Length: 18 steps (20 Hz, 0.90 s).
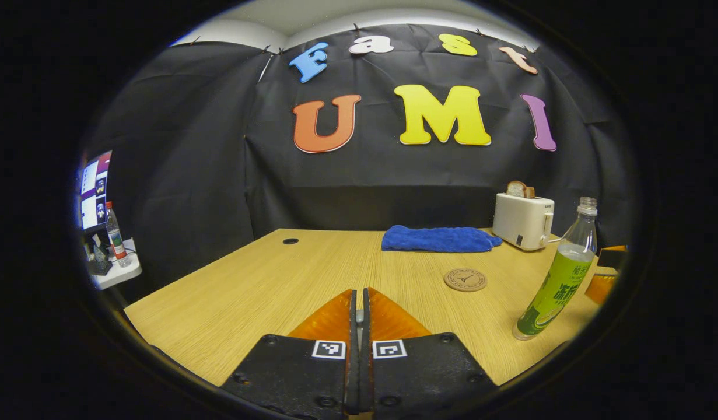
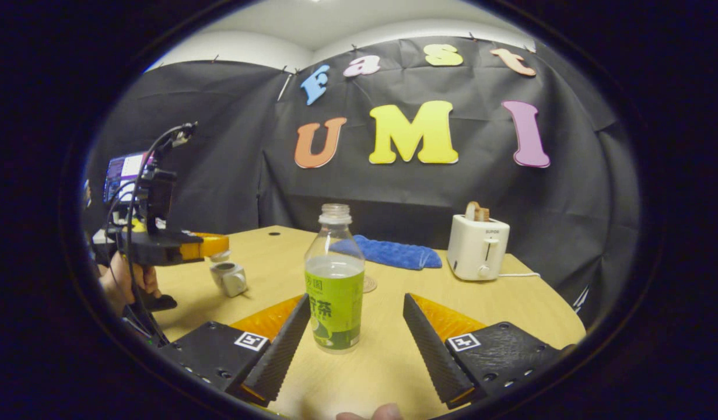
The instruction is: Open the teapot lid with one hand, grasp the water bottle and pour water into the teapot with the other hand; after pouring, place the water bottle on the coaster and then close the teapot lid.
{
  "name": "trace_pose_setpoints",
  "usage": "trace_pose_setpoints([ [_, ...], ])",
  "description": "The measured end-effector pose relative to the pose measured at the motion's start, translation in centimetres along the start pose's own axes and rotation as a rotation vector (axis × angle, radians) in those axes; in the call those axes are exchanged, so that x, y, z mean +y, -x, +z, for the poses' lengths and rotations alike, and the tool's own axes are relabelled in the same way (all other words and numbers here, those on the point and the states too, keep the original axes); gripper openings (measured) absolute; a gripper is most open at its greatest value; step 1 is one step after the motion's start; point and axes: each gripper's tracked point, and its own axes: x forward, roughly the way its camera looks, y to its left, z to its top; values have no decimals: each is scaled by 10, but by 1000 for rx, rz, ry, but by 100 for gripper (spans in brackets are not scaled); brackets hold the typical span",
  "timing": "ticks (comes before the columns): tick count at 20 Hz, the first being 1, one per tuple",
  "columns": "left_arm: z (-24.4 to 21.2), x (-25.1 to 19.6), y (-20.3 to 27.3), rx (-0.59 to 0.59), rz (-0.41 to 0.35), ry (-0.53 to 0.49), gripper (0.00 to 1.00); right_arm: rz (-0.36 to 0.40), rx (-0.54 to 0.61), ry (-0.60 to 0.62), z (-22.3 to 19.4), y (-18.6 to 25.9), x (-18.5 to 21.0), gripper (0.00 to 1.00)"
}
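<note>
A small pale teapot (image 2: 230, 279) stands on the table at the left of the right gripper view. Just above it my left gripper (image 2: 217, 248) holds the teapot lid (image 2: 220, 255), lifted off the pot. In the left gripper view the same gripper (image 1: 359, 294) has its fingers shut, with a sliver of something pale between them. The uncapped water bottle (image 2: 334, 291) with a green label stands upright between the open fingers of my right gripper (image 2: 356, 300), closer to the left finger. The bottle (image 1: 560, 280) also stands at the right. The round coaster (image 1: 465, 279) lies flat beyond it.
A white toaster (image 1: 523, 220) holding bread stands at the back right, with a blue towel (image 1: 440, 239) folded beside it. A hand (image 2: 128, 280) holds the left gripper at the table's left edge. A monitor (image 1: 95, 189) and a side shelf (image 1: 116, 274) are off to the left.
</note>
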Motion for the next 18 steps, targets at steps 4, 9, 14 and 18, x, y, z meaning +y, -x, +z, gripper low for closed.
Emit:
trace_pose_setpoints([
  [4, 7, 6, 10, -18, -8, 7, 2, -24, 5, 28, -3, -23, 9, 98],
  [9, 12, 22, 22, -46, 0, 45, 3, -43, 17, -65, 2, -48, 12, 96],
  [14, 11, 37, 25, -68, 1, 79, 2, -27, 44, -31, 9, -52, 24, 75],
  [18, 11, 46, 25, -77, -7, 92, 3, -5, 70, 203, 29, -64, 33, 70],
])
